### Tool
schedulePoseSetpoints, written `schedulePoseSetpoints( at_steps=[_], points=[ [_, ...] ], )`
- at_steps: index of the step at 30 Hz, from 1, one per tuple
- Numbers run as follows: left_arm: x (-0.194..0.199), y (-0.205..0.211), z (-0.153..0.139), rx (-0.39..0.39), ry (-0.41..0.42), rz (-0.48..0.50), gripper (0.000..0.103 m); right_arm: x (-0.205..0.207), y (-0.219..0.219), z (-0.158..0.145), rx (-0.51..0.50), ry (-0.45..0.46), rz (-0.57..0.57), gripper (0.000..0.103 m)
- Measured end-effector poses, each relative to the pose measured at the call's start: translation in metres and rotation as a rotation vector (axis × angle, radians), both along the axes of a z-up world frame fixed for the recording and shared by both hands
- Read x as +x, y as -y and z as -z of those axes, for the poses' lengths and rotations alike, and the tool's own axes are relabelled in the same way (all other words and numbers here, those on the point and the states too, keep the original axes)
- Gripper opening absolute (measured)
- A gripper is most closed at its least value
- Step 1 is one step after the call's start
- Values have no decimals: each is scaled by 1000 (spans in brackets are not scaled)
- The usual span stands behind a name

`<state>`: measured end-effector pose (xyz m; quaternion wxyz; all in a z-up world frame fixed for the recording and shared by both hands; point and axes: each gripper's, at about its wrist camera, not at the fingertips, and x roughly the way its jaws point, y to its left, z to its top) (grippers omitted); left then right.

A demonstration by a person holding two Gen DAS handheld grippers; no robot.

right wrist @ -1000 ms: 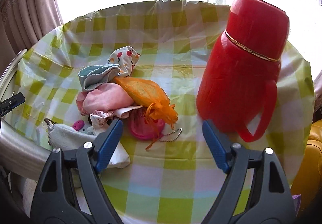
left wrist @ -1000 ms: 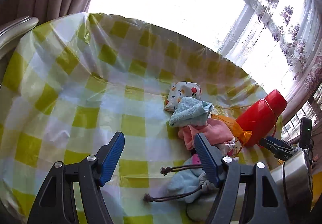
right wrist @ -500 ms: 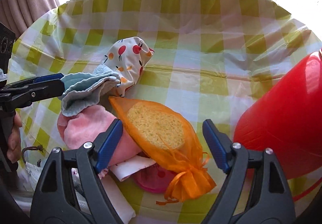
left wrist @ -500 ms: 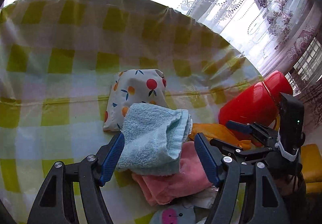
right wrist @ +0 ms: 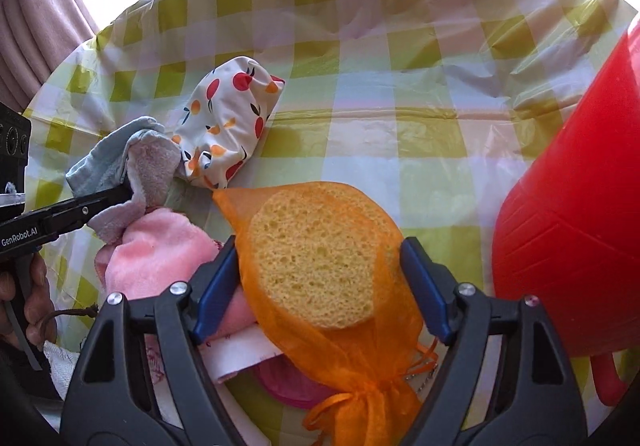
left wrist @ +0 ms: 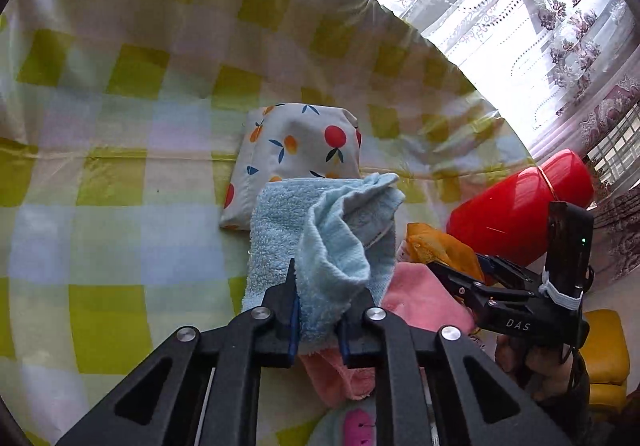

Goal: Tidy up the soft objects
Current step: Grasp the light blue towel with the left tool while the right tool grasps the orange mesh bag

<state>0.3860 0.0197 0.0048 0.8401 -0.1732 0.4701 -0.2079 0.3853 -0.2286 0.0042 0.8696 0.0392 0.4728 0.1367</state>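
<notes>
The left fingers (left wrist: 294, 310) are squeezed on the blue towel (left wrist: 320, 230), on the pile. The right fingers (right wrist: 424, 286) are being closed around the orange sponge bag (right wrist: 320, 266), not yet pinched.

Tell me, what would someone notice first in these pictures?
Probably the big red flask, standing at the right edge of the checked tablecloth. Next, the yellow sponge in an orange mesh bag, sitting between the open right gripper. To its left, the left gripper pinches a light blue towel atop the pile.
</notes>
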Motion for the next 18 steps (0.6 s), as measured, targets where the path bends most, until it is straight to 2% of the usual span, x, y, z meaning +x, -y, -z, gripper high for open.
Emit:
schedulePoseSetpoints(
  at_steps=[7, 12, 18],
  points=[
    [-39, -33, -14, -26, 39, -125, 15, -43, 15, -30, 6, 81, 57, 81],
    [-83, -50, -22, 49, 66, -221, 15, -89, 20, -45, -10, 130, 89, 81],
    [-149, -65, -21, 140, 70, -316, 15, -142, 29, -41, -19, 118, 112, 81]
  ],
)
